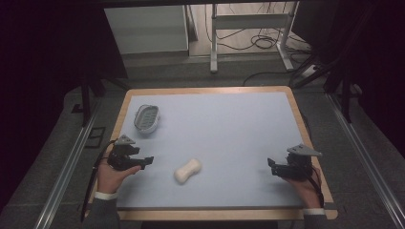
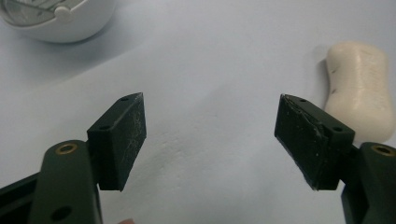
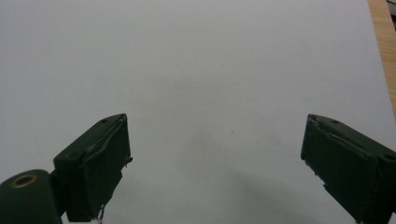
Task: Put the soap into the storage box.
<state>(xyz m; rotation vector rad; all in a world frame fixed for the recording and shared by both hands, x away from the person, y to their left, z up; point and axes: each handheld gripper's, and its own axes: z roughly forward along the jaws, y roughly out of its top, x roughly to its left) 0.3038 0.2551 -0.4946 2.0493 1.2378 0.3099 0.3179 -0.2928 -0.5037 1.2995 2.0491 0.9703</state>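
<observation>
A cream bar of soap point(image 1: 187, 170) lies on the pale blue mat point(image 1: 224, 129), near the front and left of centre. My left gripper point(image 1: 148, 161) is held low at the mat's left edge, open, with the soap point(image 2: 358, 91) a short way past its right jaw and nothing between the jaws. A white soap dish point(image 1: 146, 118) with a grey slotted insert sits at the back left; its rim point(image 2: 65, 21) appears at the top left of the left gripper view. My right gripper point(image 1: 271, 164) rests at the front right, open over bare mat point(image 3: 210, 70).
The mat covers a wooden table whose edge point(image 1: 305, 129) frames it; that edge point(image 3: 380, 37) also runs along the right of the right gripper view. Beyond the table are a metal desk frame point(image 1: 248, 33) and loose cables on the floor.
</observation>
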